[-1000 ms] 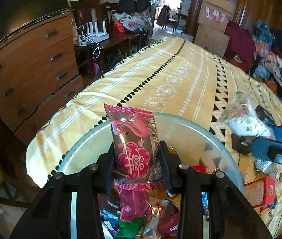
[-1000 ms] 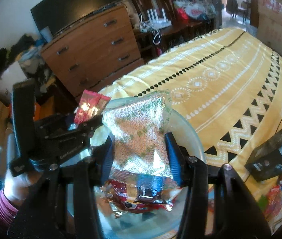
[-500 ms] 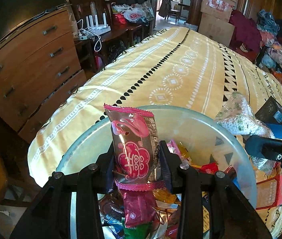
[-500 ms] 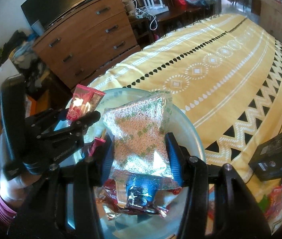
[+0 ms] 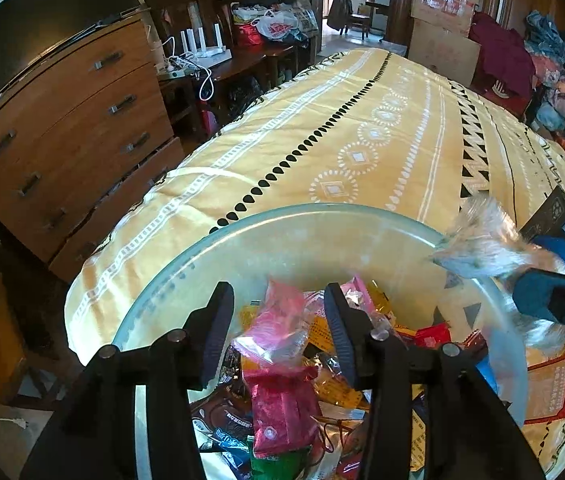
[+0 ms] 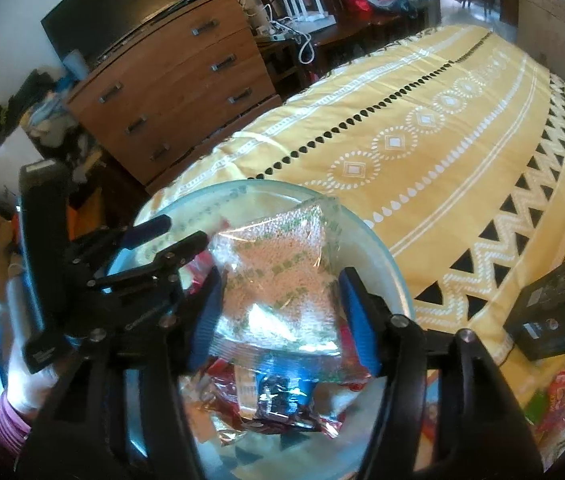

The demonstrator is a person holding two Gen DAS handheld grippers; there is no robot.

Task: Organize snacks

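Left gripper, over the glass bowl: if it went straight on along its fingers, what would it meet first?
Most likely the blurred pink snack packet between the opening jaws of the left gripper, then the heap of wrappers in the clear glass bowl. Depth is uncertain.

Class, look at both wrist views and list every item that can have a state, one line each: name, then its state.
Glass bowl: upright on the bedspread, part-filled with snack packets.
Left tongs: jaws opening, over the bowl, a pink packet loose between them.
Right tongs: jaws opening, clear grain-filled bag between them, over the bowl.
Chest of drawers: upper drawers shut.
Black box: closed, lying on the bedspread.
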